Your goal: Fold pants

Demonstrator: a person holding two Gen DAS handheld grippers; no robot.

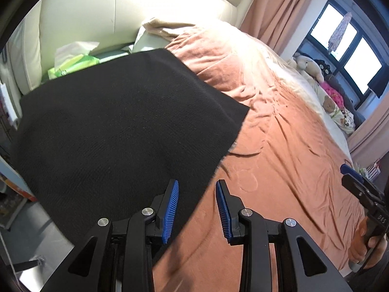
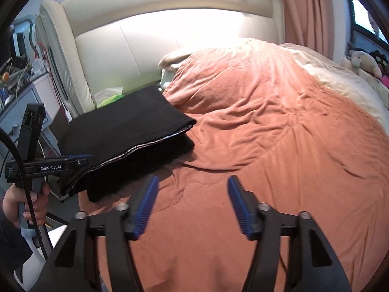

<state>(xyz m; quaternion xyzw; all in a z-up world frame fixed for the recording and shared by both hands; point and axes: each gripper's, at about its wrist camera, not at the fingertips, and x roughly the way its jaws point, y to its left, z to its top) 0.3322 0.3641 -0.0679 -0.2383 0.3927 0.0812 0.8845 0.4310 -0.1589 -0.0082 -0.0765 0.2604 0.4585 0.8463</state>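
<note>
Bed [image 2: 279, 146] covered by a rumpled salmon-pink duvet [image 1: 279, 158]. Folded black pants [image 2: 126, 131] lie on its left side near the cream headboard [image 2: 150, 41]. Stuffed toys [image 1: 313, 70] line the far edge.

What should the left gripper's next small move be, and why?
Probably back the left gripper away from the black pants without snagging their edge. The pants already lie in a layered, folded stack on the orange bedspread. The right gripper is open and empty over bare bedspread, and the left is open too, right at the stack's near edge.
</note>
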